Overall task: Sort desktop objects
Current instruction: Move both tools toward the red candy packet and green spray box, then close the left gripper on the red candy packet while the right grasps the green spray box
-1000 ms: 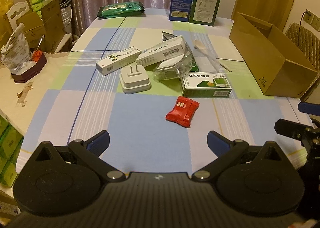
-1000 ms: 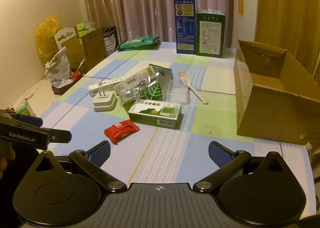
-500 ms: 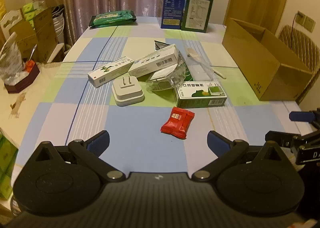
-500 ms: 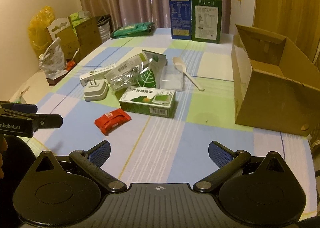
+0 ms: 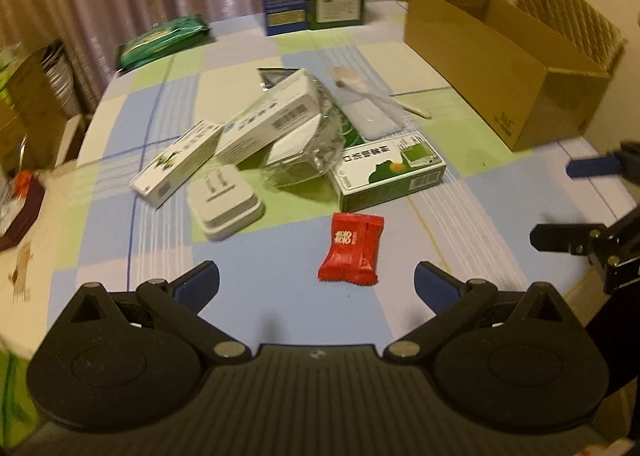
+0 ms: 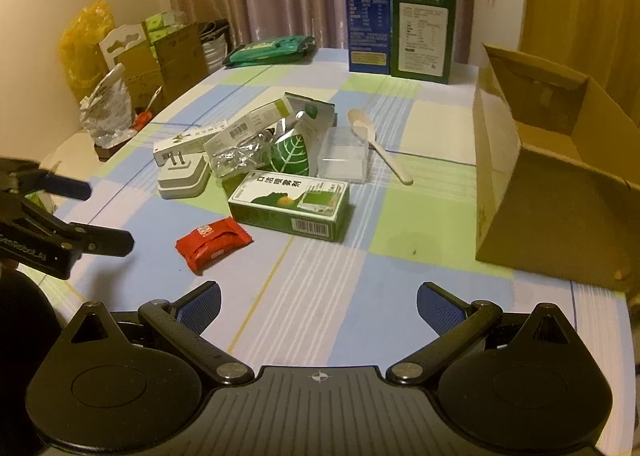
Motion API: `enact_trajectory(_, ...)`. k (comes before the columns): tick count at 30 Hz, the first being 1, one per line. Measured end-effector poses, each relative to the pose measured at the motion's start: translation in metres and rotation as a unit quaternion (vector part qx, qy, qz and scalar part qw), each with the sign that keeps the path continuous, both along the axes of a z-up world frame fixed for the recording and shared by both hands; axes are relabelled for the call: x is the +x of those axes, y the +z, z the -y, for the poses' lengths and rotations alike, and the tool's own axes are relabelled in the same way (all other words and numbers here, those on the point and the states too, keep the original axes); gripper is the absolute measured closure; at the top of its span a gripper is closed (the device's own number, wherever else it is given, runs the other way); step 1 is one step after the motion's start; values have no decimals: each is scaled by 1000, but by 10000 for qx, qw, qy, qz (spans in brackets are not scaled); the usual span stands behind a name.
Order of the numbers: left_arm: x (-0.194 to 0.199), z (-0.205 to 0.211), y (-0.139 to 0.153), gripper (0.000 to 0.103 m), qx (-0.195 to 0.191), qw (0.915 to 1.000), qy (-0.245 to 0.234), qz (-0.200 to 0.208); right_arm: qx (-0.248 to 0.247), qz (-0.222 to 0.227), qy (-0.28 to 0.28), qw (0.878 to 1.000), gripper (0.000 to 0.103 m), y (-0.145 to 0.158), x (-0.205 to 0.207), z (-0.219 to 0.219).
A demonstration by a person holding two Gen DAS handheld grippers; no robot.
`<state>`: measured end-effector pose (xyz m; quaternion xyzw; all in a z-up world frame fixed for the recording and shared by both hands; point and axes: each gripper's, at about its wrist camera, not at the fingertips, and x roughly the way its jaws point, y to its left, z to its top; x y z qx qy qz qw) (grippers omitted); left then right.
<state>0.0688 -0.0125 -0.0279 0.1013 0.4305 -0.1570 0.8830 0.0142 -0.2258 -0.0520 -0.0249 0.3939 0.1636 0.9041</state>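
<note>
A heap of small things lies mid-table: a red candy packet [image 5: 352, 248] [image 6: 213, 242], a green box [image 5: 390, 171] [image 6: 291, 205], a white plug adapter [image 5: 225, 204] [image 6: 183, 175], two white cartons [image 5: 176, 162], a crumpled clear wrapper [image 5: 304, 153], a green leaf pouch [image 6: 291, 153], a clear lid [image 6: 344, 159] and a white spoon [image 6: 378, 143]. My left gripper [image 5: 316, 288] is open, just short of the red packet and holding nothing. My right gripper [image 6: 318, 306] is open over bare cloth, nearer than the green box.
An open cardboard box [image 6: 560, 183] [image 5: 500, 63] stands at the right edge of the checked tablecloth. At the far end stand a blue carton [image 6: 368, 11] and a green carton [image 6: 423, 35], with a green wipes pack [image 6: 268, 51] to their left. Clutter and boxes sit beyond the left edge.
My left gripper has moved forward and swung right, so the red packet now lies just ahead of its fingers. The right gripper has edged closer to the heap. Both stay open.
</note>
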Motion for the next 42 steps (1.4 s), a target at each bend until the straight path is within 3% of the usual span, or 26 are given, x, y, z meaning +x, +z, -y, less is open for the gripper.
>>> enact_trajectory(7,32,18,-11,7,292,9960,-832,-115,-258,111,495,9984,2,-9,22,-6)
enact_trajectory(19,67,42,-54,21,456,9857,-1537,-523,-823,270,1332,9873,2,-36,64,-17)
enact_trajectory(22,71,44,-65,33,464,9844,-1561,-664,-964,347,1577,9822,2,-40,73,-21)
enact_trajectory(24,72,44,-70,36,513,9845,-1526,-698,-1017,399,1742,9786,2,-43,79,-23)
enact_trajectory(26,75,39,-71,44,337,9870,-1367,-773,-1067,408,1866,9758,2,-46,87,-25)
enact_trajectory(28,78,35,-69,61,197,9892,-1204,-817,-1117,422,2051,9714,2,-49,95,-29)
enact_trajectory(30,79,32,-68,69,197,9897,-1156,-818,-1174,427,2237,9666,2,-52,103,-34)
enact_trajectory(35,81,23,-65,71,127,9902,-1074,-886,-1248,388,2629,9559,2,-61,127,-44)
enact_trajectory(39,80,16,-64,71,136,9904,-1033,-911,-1139,88,2847,9518,2,-71,147,-48)
enact_trajectory(41,78,14,-63,71,125,9904,-1025,-915,-968,-142,2868,9530,9,-75,156,-47)
enact_trajectory(42,77,13,-62,71,117,9905,-1012,-921,-923,-224,2840,9541,22,-75,158,-47)
